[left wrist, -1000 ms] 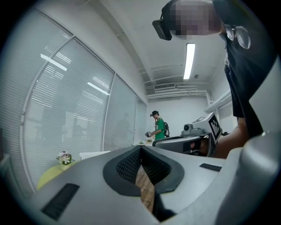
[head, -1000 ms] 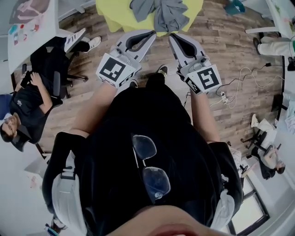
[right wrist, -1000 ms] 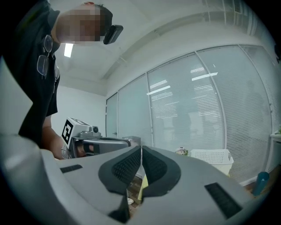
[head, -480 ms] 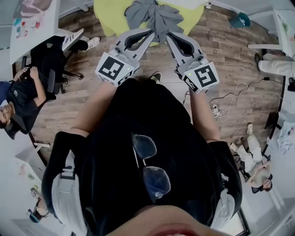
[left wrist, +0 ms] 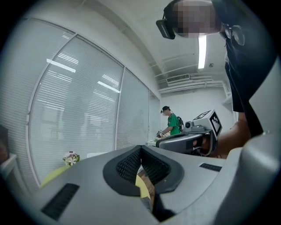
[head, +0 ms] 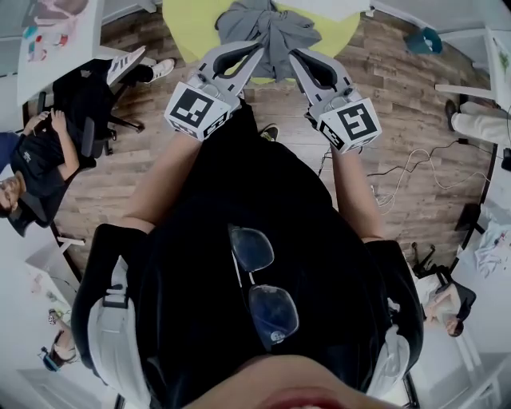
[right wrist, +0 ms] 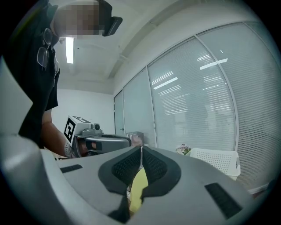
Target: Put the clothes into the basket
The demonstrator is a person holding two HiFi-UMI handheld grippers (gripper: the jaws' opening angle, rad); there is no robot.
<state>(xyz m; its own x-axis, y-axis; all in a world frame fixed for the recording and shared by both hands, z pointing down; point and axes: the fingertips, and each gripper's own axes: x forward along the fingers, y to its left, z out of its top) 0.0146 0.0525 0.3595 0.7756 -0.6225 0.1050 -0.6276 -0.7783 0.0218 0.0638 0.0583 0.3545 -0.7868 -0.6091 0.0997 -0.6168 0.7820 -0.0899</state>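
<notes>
A heap of grey clothes (head: 267, 28) lies on a round yellow table (head: 188, 24) at the top of the head view. My left gripper (head: 257, 49) and right gripper (head: 292, 54) point side by side at the table's near edge, just short of the clothes. Both are shut with nothing between the jaws. In the left gripper view the shut jaws (left wrist: 140, 147) meet at the tips, with a strip of yellow table behind them. The right gripper view shows the same (right wrist: 141, 148). A white laundry basket (right wrist: 218, 161) stands to the right in the right gripper view.
A person sits on an office chair (head: 84, 104) at the left, beside a white table (head: 56, 44). Cables (head: 415, 172) trail over the wooden floor at the right, and a teal bin (head: 423, 40) stands at the top right. A small bunch of flowers (left wrist: 70, 157) sits by the window blinds.
Both grippers have moved forward together toward the yellow table. The grey clothes now lie closer to their tips. The jaws have stayed shut.
</notes>
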